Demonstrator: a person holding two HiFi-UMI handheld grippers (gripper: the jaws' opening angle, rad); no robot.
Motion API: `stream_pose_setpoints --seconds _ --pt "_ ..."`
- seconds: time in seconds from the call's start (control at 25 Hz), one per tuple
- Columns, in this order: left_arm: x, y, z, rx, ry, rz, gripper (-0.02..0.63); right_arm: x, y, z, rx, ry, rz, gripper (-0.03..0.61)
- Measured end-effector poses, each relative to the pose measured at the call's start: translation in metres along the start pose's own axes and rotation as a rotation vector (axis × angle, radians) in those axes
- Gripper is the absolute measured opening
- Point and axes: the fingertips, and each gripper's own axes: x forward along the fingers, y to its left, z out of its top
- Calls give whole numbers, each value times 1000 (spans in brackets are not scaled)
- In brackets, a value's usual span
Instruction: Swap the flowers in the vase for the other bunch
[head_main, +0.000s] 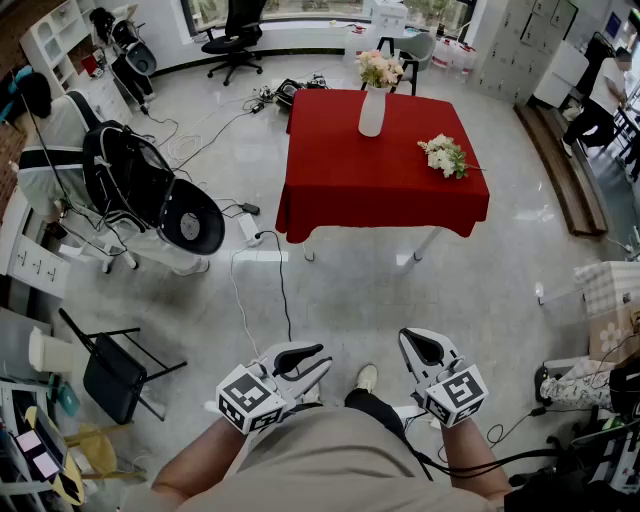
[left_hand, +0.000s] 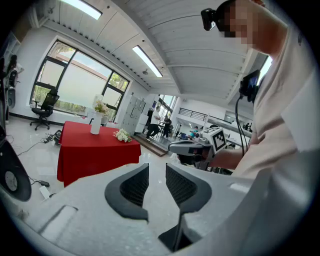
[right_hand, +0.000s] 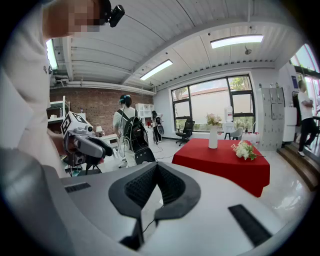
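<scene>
My left gripper (head_main: 318, 360) sits at the bottom of the head view, left of centre. Its jaws are a little apart, with only pale floor showing between them, so it grips nothing. My right gripper (head_main: 413, 338) is near it, right of centre, its jaws clenched tip to tip and empty. My shoe (head_main: 367, 377) shows on the floor between the two.

Both grippers point up the frame toward the table (head_main: 330, 200), which stands well apart from them in the upper middle under a red cloth. The white vase (head_main: 372, 112) stands upright near the table's far edge, with the pale pink and cream flowers (head_main: 380, 68) in it. The other bunch (head_main: 443, 156), white blooms with green leaves, lies flat on the cloth toward the right edge, lower right of the vase and not touching it.

A black office chair (head_main: 235, 40) stands beyond the table at the top of the frame, and cables trail over the floor at the table's left
</scene>
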Motion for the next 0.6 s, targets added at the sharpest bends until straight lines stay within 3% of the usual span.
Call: stream_pose_setpoints --seconds 0.28,0.6 --pt "-17 12 -11 17 17 -9 110 7 23 -12 15 5 0 12" --pt "26 31 -1 42 43 -1 110 17 -27 -16 45 16 -28 12"
